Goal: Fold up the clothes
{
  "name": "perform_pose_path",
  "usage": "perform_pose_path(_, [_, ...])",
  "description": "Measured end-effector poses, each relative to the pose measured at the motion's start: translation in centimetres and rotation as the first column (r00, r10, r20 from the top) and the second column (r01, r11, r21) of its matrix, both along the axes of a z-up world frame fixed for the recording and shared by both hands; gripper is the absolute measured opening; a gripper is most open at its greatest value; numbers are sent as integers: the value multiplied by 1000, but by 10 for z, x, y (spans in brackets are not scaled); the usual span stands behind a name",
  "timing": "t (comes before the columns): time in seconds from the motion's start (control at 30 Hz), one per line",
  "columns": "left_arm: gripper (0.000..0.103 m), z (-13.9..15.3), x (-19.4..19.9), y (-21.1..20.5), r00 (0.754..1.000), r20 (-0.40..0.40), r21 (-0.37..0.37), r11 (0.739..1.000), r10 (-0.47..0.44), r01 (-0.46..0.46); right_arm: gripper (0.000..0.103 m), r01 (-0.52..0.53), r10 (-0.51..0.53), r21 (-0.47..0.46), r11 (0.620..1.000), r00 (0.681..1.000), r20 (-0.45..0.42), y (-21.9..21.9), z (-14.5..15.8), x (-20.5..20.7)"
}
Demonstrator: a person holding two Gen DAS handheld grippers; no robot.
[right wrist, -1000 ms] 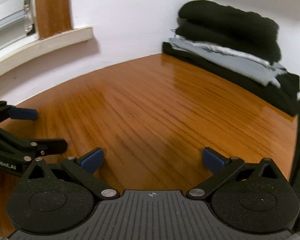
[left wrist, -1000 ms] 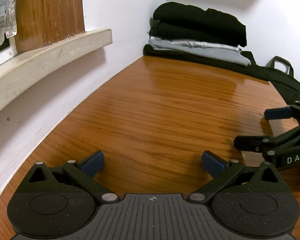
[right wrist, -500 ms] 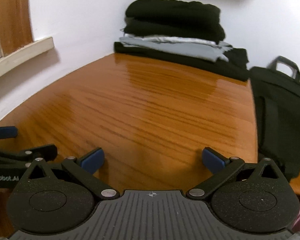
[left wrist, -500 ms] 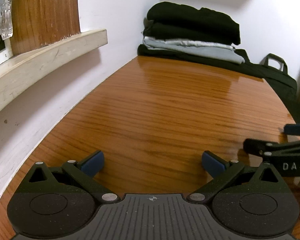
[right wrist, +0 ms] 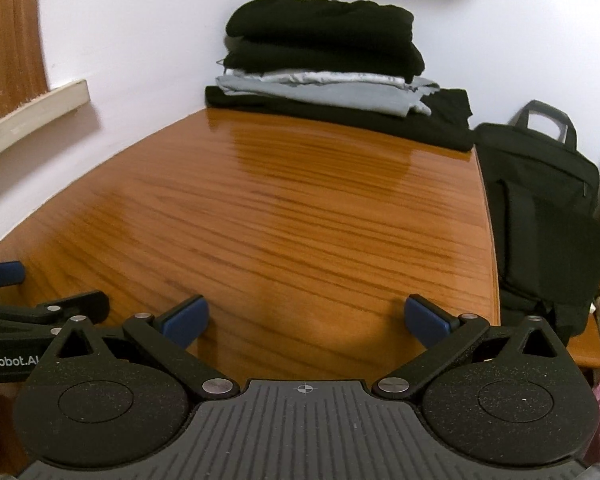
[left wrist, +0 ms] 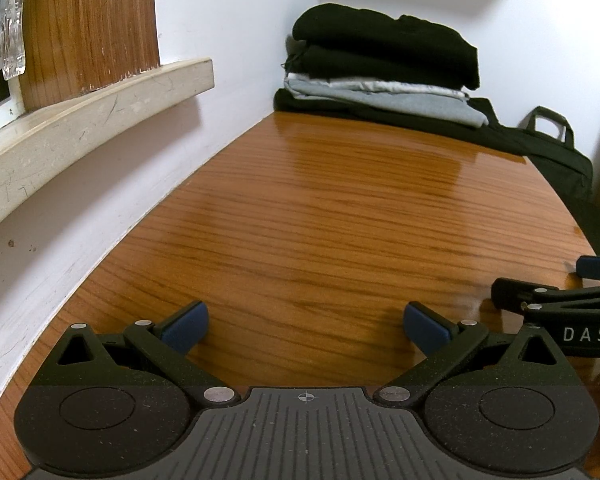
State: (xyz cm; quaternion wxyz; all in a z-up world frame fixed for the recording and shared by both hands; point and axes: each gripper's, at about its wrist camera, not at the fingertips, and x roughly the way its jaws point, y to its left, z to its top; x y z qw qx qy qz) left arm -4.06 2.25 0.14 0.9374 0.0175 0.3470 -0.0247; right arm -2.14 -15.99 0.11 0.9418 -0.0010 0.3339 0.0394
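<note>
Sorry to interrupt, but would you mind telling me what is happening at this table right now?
A person holds two handheld grippers low over a wooden table. The left gripper and the right gripper both have their jaws wide open and hold nothing. A pile of folded clothes, black and grey, sits at the far end against the wall, with a black bag beside the table. No garment lies in front of the grippers.

The worktop (left wrist: 320, 220) is bare in the middle. Folded clothes (right wrist: 324, 68) block the far end, a black bag (right wrist: 540, 208) the right.
</note>
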Motion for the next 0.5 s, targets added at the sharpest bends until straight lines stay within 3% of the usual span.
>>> perform_pose_path(0.5, [103, -1, 1, 0, 1000, 0, 1, 1000, -1, 1, 103, 7, -7, -4, 1000, 1000, -1, 1, 1, -2])
